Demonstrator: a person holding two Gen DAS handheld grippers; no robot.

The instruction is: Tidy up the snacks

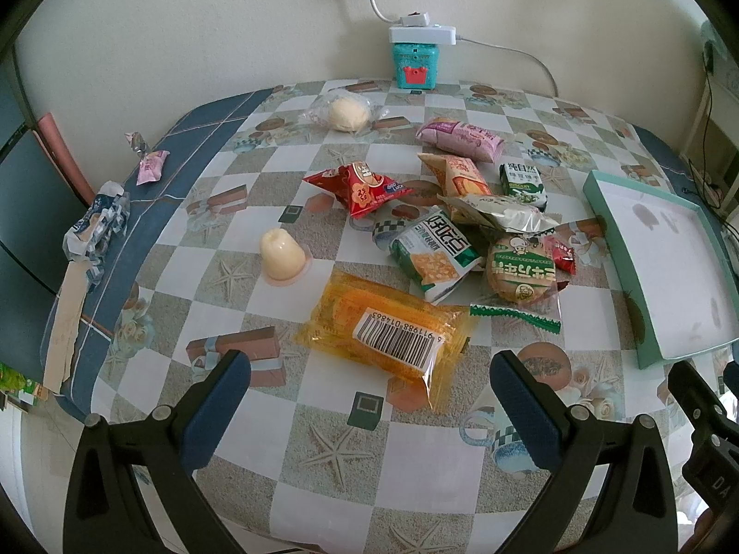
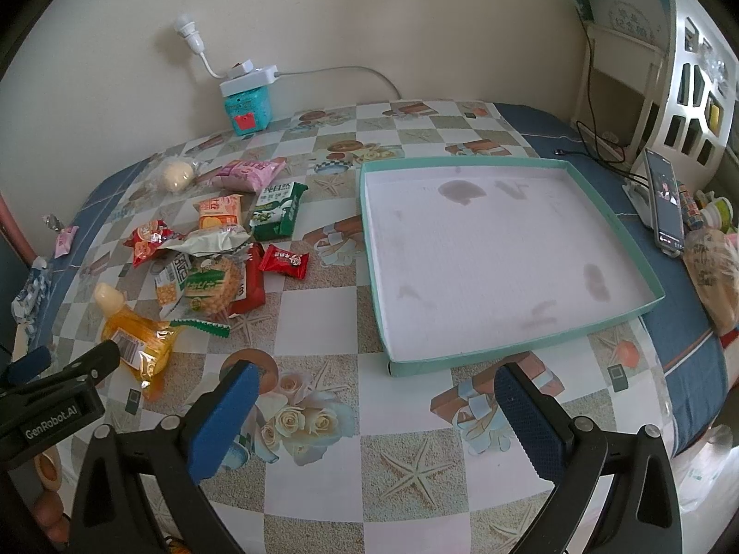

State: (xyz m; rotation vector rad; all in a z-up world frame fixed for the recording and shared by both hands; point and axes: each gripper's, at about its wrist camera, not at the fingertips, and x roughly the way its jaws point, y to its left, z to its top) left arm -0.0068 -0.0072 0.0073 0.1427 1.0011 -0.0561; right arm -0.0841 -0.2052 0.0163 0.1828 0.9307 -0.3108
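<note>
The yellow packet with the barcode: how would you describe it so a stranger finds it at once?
Start from the snack pile left of the teal tray. The yellow packet lies at the pile's near edge, nearest the left claw. Only it is clear orange-yellow with a white barcode label.

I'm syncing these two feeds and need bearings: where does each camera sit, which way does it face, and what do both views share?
Left wrist: sits behind the open left gripper, facing the scattered snacks, the orange packet nearest; the right gripper's edge shows.
Right wrist: sits behind the open right gripper, facing the snack-free teal tray; the left gripper shows at left.
Shared: orange packet, tray, teal box by the wall.
</note>
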